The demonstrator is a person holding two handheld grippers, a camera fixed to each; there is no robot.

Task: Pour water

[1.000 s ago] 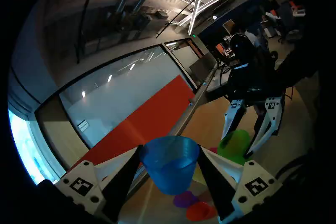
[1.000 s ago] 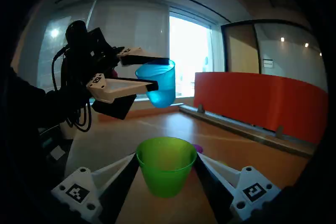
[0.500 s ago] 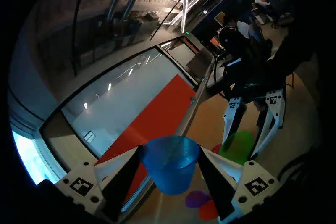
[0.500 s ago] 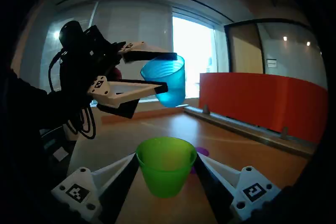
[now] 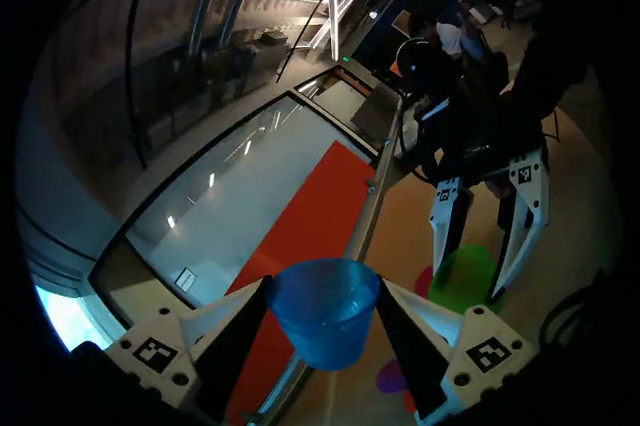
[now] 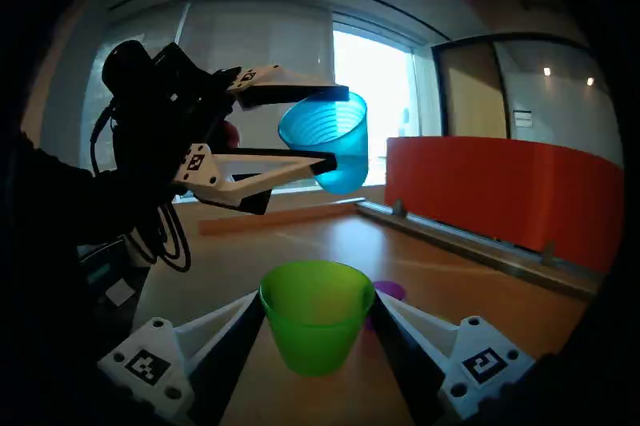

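Now the left gripper (image 5: 322, 292) clamps the blue cup (image 5: 324, 322) between both fingers at the bottom centre of the left gripper view. Right of it, farther off, the right gripper (image 5: 478, 286) grips the green cup (image 5: 466, 276) over the wooden table (image 5: 400, 226). In the right gripper view the green cup sits bottom centre, upright. The blue cup hangs in the upper middle, tipped with its mouth toward the camera, well apart from the green one. A purple disc (image 6: 390, 288) lies just behind the green cup. An orange panel (image 6: 512, 186) stands at right, with a bright window (image 6: 372, 98) behind.
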